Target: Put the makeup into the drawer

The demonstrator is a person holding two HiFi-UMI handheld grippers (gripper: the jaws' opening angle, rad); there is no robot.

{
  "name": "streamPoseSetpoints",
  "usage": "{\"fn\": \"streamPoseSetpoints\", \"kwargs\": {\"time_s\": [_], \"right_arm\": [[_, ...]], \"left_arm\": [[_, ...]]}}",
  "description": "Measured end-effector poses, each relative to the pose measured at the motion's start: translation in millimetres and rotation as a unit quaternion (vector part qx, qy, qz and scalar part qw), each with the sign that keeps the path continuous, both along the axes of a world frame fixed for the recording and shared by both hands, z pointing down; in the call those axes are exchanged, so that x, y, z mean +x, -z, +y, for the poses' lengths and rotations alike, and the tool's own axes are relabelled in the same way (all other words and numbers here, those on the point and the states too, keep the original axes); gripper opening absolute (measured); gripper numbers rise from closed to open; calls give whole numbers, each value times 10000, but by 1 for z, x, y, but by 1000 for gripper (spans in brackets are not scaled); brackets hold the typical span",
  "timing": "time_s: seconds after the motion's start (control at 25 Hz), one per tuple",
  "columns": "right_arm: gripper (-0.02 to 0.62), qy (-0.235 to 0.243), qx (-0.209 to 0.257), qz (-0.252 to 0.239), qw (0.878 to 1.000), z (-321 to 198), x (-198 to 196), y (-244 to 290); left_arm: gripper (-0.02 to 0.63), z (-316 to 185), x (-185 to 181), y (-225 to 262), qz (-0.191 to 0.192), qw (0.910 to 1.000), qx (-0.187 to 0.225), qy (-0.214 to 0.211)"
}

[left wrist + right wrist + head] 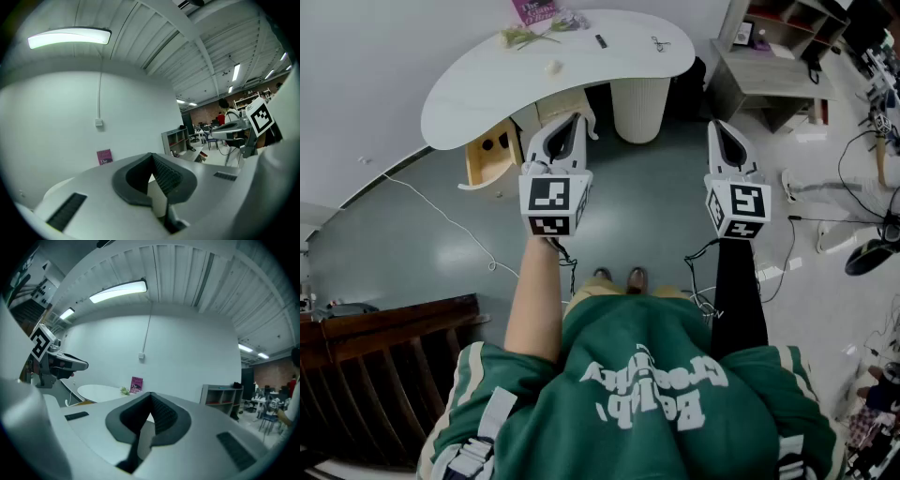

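White tabletop (469,94) is carrying a small dark makeup stick (600,40), probably light, stiff and slippery, best pinched mid-length, while the left hand-held gripper (572,124) and right hand-held gripper (722,131) are hanging short of the tabletop, both closed and empty.

The person stands with both arms stretched forward side by side. The white-and-grey left tongs (570,122), which carry a black-and-white marker cube, are at the end of a bare left forearm (534,300). The matching right tongs (724,131) are at the end of a black-sleeved right forearm (739,291). Both pairs point level and are held well apart. The dark ribbed jaws of each pair are pressed tip to tip and grip nothing.
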State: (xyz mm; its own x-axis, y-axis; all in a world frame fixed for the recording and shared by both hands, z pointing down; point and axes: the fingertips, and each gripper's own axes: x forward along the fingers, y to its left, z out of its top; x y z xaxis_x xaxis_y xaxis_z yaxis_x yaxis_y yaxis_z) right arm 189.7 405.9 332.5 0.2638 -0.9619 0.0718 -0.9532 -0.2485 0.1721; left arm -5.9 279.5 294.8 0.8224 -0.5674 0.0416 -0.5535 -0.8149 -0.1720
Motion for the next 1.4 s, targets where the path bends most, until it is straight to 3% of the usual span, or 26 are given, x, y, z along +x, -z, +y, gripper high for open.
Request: {"fn": "streamPoseSetpoints", "kwargs": {"time_s": [0.84, 1.08, 1.4], "right_arm": [[9, 198, 128, -46, 9997, -22, 10, -2], [9, 313, 60, -3, 9995, -74, 21, -10], [9, 430, 26, 94, 9990, -185, 45, 3]], "left_arm": [[15, -21, 10, -7, -53, 9999, -40, 105], [15, -80, 20, -19, -48, 9996, -153, 218], [15, -189, 42, -13, 37, 9993, -183, 310]]}}
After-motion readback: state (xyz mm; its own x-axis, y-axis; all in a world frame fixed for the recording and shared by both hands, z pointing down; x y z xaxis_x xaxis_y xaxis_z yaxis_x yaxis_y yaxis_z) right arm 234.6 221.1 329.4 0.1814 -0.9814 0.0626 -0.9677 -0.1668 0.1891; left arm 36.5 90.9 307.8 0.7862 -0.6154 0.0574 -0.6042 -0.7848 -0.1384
